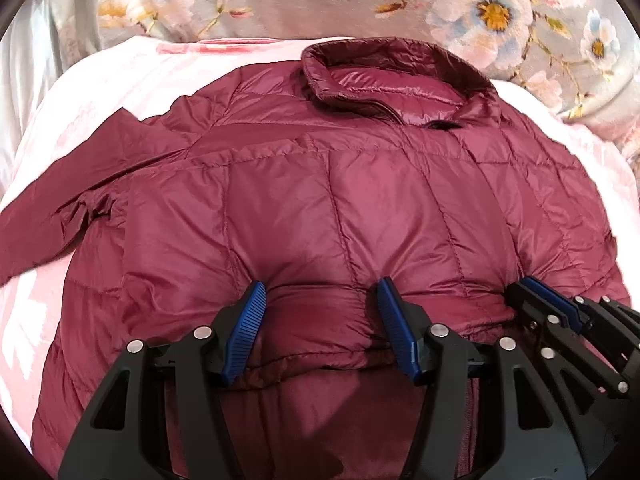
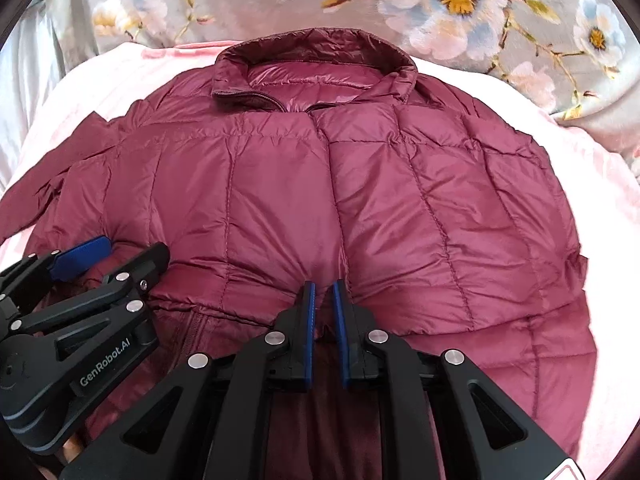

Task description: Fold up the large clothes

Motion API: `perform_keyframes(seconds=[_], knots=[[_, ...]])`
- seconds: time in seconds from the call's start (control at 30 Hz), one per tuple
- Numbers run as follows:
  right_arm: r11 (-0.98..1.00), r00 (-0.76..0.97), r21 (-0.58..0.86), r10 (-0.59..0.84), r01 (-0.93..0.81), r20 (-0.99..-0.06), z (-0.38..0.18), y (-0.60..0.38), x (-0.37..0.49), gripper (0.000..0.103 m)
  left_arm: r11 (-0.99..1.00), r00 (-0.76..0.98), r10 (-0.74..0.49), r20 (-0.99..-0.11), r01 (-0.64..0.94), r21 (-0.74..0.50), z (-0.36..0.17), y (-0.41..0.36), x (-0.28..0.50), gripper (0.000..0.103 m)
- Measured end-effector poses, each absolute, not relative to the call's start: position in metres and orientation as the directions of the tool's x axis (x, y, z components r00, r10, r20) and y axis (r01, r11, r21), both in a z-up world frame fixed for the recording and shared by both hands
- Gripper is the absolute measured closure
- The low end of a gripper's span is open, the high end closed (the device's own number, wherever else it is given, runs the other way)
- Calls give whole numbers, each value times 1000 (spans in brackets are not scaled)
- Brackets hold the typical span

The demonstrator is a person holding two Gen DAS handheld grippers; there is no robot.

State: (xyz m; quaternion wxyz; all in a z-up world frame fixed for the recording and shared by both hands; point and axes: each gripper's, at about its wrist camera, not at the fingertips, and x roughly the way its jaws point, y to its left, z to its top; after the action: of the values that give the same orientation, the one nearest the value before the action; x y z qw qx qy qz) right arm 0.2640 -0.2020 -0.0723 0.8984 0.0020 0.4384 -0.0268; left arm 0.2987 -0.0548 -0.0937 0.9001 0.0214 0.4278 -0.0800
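Note:
A maroon quilted puffer jacket (image 1: 320, 200) lies front up on a pink sheet, collar (image 1: 384, 76) at the far side; it also shows in the right wrist view (image 2: 340, 200). Its lower part is folded up toward the collar. My left gripper (image 1: 320, 300) is open, its blue fingers straddling the folded hem edge without pinching it. My right gripper (image 2: 324, 292) is shut on a pinch of the folded hem fabric. It shows at the right edge of the left wrist view (image 1: 532, 292). The left gripper appears at the left of the right wrist view (image 2: 120, 252). A sleeve (image 1: 60, 208) spreads left.
The pink sheet (image 1: 120, 76) covers a bed under the jacket. A grey floral quilt (image 1: 500, 12) is bunched along the far side, also seen in the right wrist view (image 2: 460, 0).

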Motion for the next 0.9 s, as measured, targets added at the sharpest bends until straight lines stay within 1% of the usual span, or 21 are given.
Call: perform_keyframes(seconds=[0.1, 0.2, 0.23, 0.3, 0.33, 0.4, 0.47, 0.57, 0.63, 0.7, 0.77, 0.8, 0.83, 0.9], knots=[[990, 637, 130, 65, 56, -768, -54, -212, 257, 91, 989, 627, -139, -766, 122, -80, -85, -38, 294, 46], [986, 631, 142, 59, 83, -773, -51, -214, 268, 90, 985, 635, -161, -755, 58, -161, -71, -14, 293, 46], [984, 625, 159, 74, 81, -777, -53, -214, 273, 90, 984, 640, -158, -751, 40, -173, -67, -6, 294, 42], [983, 589, 163, 80, 89, -804, -66, -212, 279, 90, 987, 651, -123, -749, 3, -159, -62, 8, 297, 34], [983, 582, 159, 78, 89, -809, -73, -210, 279, 90, 990, 652, -103, -751, -9, -144, -62, 12, 298, 34], [989, 608, 126, 54, 76, -792, -78, -205, 271, 91, 994, 631, -69, -773, -23, -107, -70, 19, 303, 34], [994, 615, 88, 26, 69, -788, -78, -201, 268, 91, 996, 591, -63, -805, -12, -88, -88, 21, 310, 34], [994, 597, 59, -9, 94, -803, -71, -195, 272, 90, 998, 609, -47, -791, -2, -61, -88, 15, 306, 34], [991, 618, 107, 33, 84, -785, -60, -191, 269, 89, 995, 610, -81, -788, -1, -103, -83, 21, 304, 34], [993, 639, 97, 36, 62, -768, -50, -178, 265, 89, 985, 621, -121, -775, -22, -172, -71, 43, 298, 33], [996, 644, 86, 41, 38, -764, -46, -168, 260, 86, 977, 644, -124, -755, -54, -207, -59, 73, 288, 26], [996, 647, 84, 49, 23, -761, -46, -163, 255, 78, 969, 664, -118, -739, -87, -232, -49, 100, 281, 16], [997, 651, 82, 52, 16, -757, -47, -159, 250, 69, 962, 678, -103, -728, -117, -245, -45, 121, 279, 12], [998, 667, 60, 50, -8, -743, -49, -148, 237, 61, 945, 698, -36, -716, -209, -252, -38, 176, 274, 12]])
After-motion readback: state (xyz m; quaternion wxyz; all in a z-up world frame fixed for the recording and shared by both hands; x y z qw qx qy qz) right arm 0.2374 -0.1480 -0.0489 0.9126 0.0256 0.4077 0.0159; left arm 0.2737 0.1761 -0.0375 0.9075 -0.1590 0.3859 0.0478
